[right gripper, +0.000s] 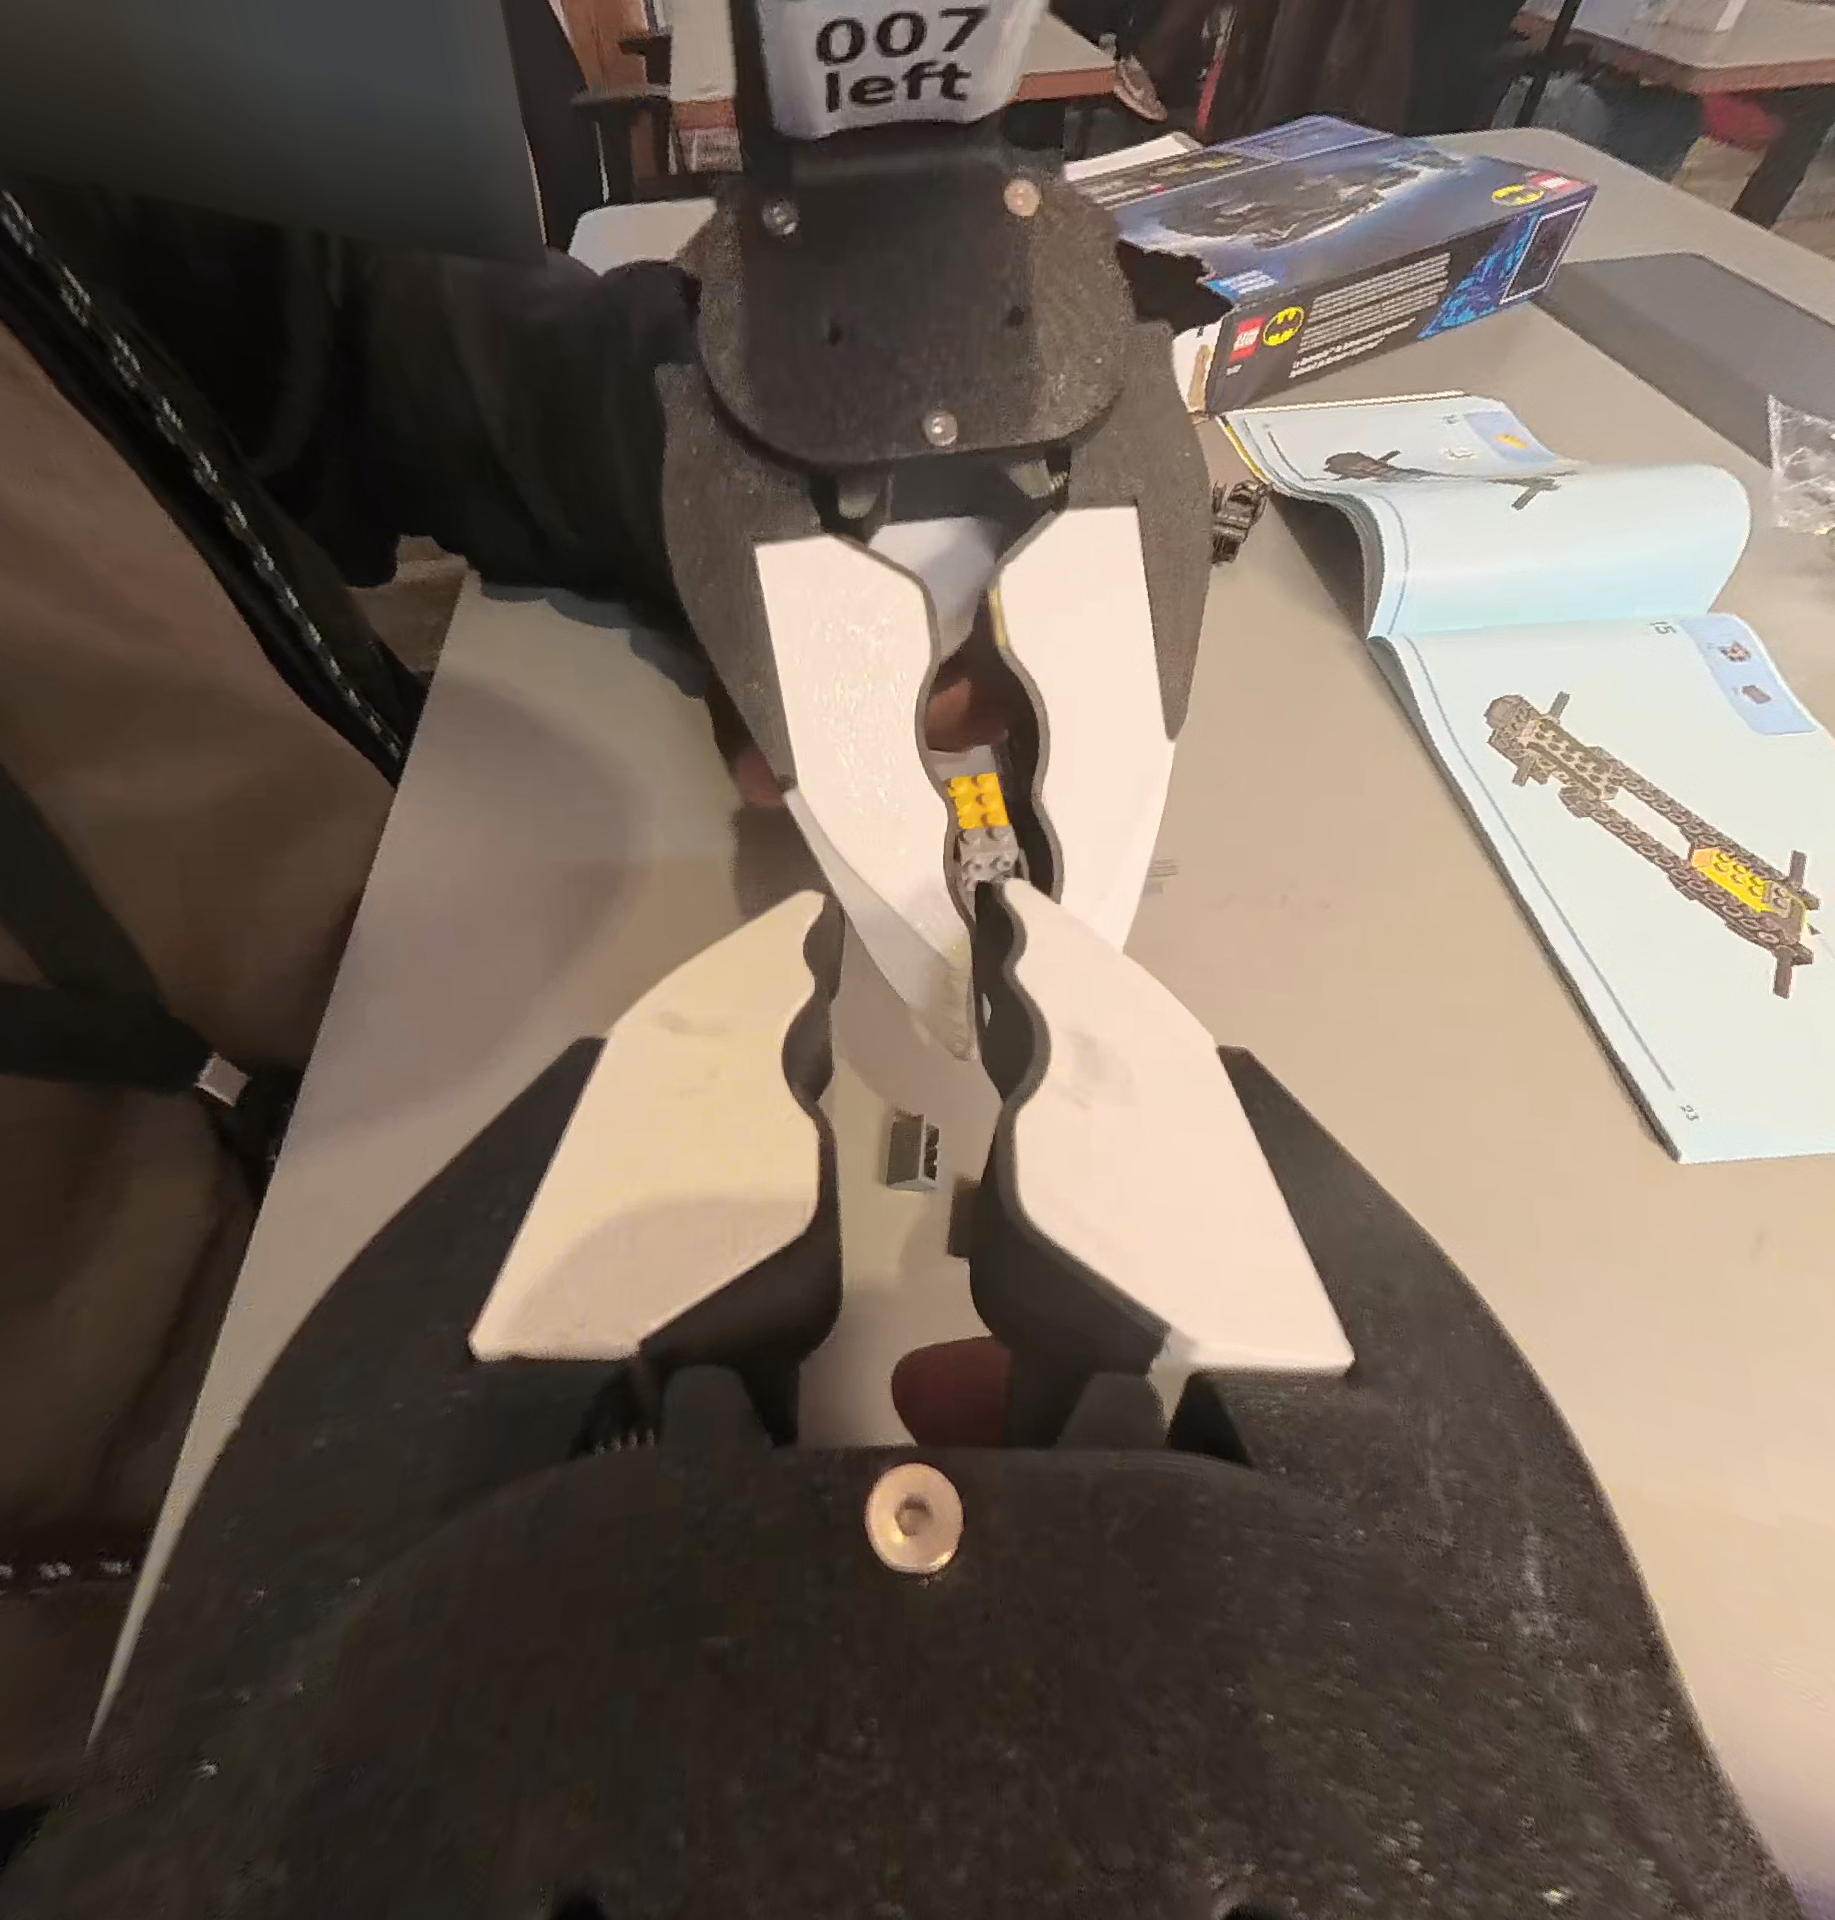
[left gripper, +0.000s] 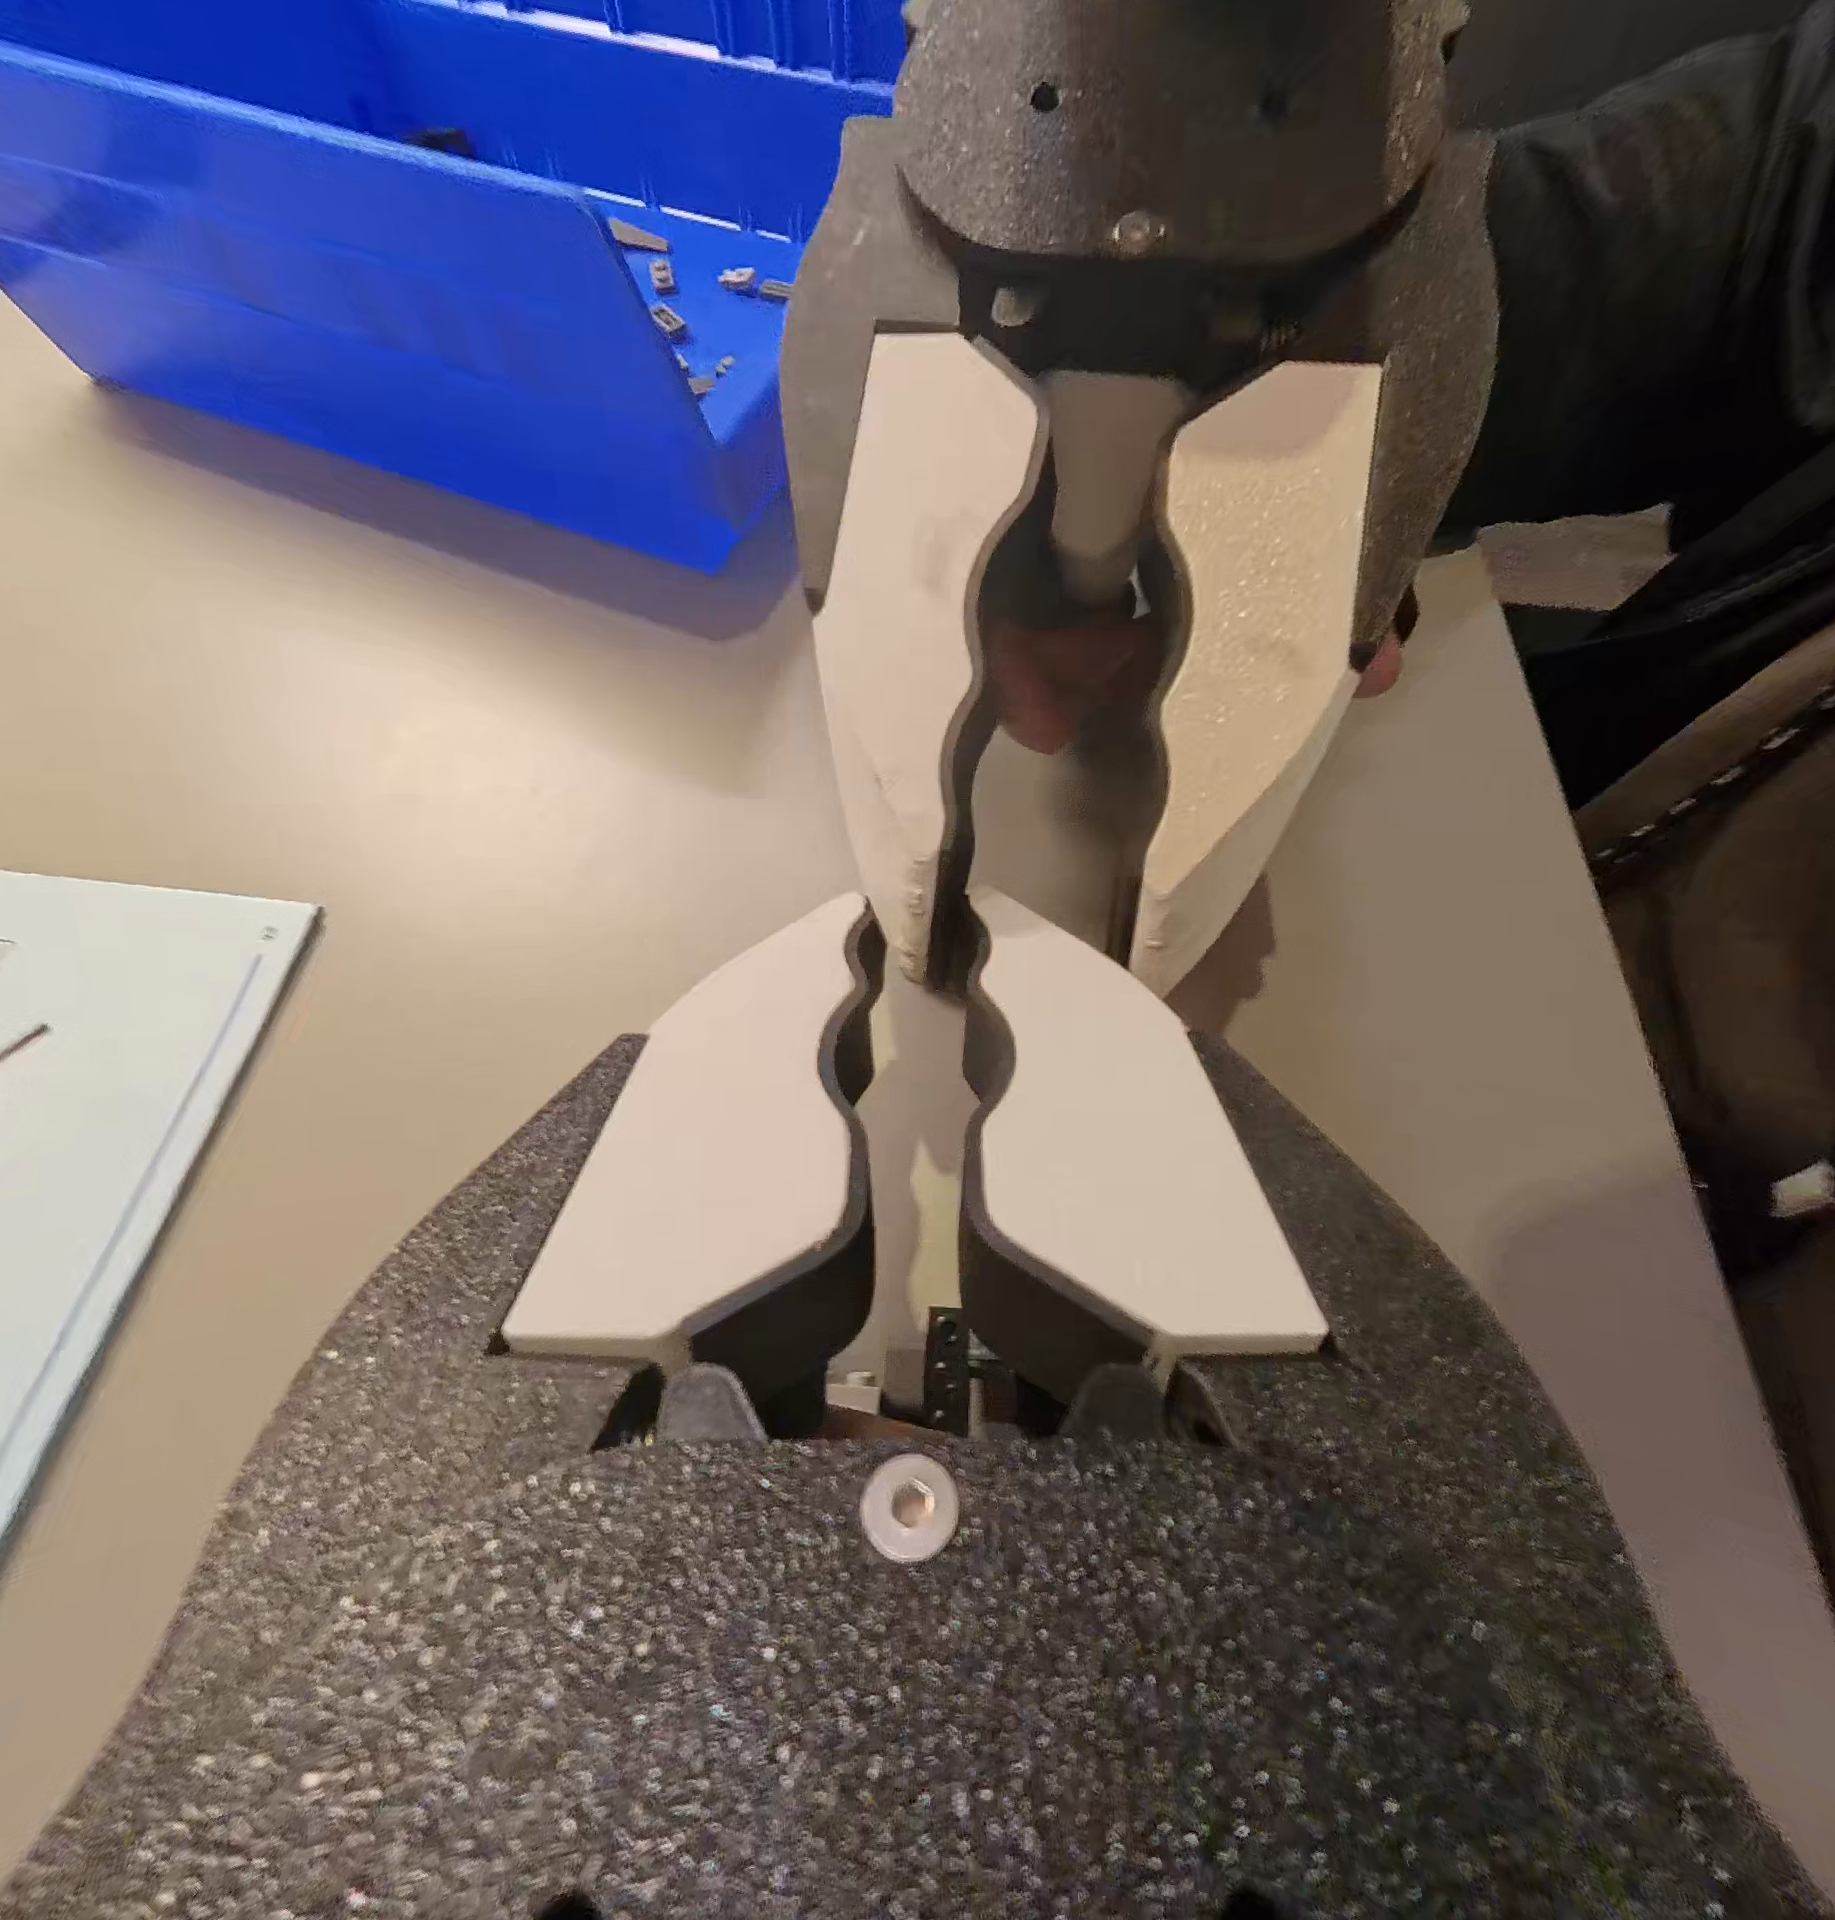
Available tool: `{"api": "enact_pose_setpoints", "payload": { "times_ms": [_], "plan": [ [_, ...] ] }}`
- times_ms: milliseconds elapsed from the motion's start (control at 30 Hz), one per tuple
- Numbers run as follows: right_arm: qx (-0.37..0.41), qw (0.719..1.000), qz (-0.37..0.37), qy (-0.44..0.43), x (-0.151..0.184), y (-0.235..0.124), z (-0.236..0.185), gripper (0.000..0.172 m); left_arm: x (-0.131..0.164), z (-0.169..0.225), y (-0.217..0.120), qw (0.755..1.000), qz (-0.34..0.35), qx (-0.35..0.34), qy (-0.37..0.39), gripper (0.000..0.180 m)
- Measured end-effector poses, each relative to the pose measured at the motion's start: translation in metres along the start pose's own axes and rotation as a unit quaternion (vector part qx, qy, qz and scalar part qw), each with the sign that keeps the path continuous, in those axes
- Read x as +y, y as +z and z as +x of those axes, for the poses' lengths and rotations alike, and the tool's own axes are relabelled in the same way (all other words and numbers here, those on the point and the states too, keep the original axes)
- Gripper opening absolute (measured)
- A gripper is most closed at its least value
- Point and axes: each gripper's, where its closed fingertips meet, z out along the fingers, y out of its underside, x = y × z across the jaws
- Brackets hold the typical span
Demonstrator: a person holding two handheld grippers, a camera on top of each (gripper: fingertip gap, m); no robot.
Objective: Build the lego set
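My left tongs [right gripper: 996, 883] grip a grey-and-yellow brick assembly [right gripper: 980, 831] above the table [right gripper: 1360, 935], jaws narrow. My right tongs [right gripper: 897, 935] stand part open; one left fingertip sits between its pads, contact unclear. Small dark brick [right gripper: 913, 1151] lies below.

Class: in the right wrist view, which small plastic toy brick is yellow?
The studded yellow plastic brick showing between white fingers of the left hand-held gripper, adjoining a light grey brick; the lone brick nearer the camera is dark grey.

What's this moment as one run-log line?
left gripper, right gripper: tips interleaved | right fingers: apart | yellow-grey bricks: between left fingers | dark brick: on table
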Motion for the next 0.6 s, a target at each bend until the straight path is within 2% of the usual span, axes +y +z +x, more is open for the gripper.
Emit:
{"api": "enact_pose_setpoints", "payload": {
  "times_ms": [133, 367, 467, 533, 567, 600],
  "plan": [
    [-0.001, 0.999, -0.015, -0.034, 0.003, -0.001, -0.001, 0.023, 0.000, 0.005, 0.000, 0.999, -0.002, 0.031, -0.034, 0.011],
    [-0.004, 0.995, -0.057, -0.080, 0.008, -0.006, -0.007, 0.021, 0.000, 0.013, 0.003, 0.999, -0.014, 0.038, -0.017, 0.011],
    [0.002, 0.995, -0.037, -0.095, 0.005, -0.007, -0.010, 0.021, -0.003, 0.017, 0.001, 0.999, -0.009, 0.051, -0.013, 0.012],
    [0.034, 0.992, -0.048, -0.109, 0.008, -0.010, -0.004, 0.024, 0.001, 0.014, 0.000, 0.999, -0.023, 0.044, -0.015, 0.010],
    [0.065, 0.989, -0.063, -0.116, 0.012, -0.012, 0.004, 0.032, 0.007, 0.011, -0.001, 0.999, -0.039, 0.034, -0.006, 0.016],
    [0.093, 0.986, -0.081, -0.116, 0.018, -0.015, 0.012, 0.030, 0.012, 0.007, -0.002, 0.998, -0.058, 0.024, 0.005, 0.022]
  ]
}}
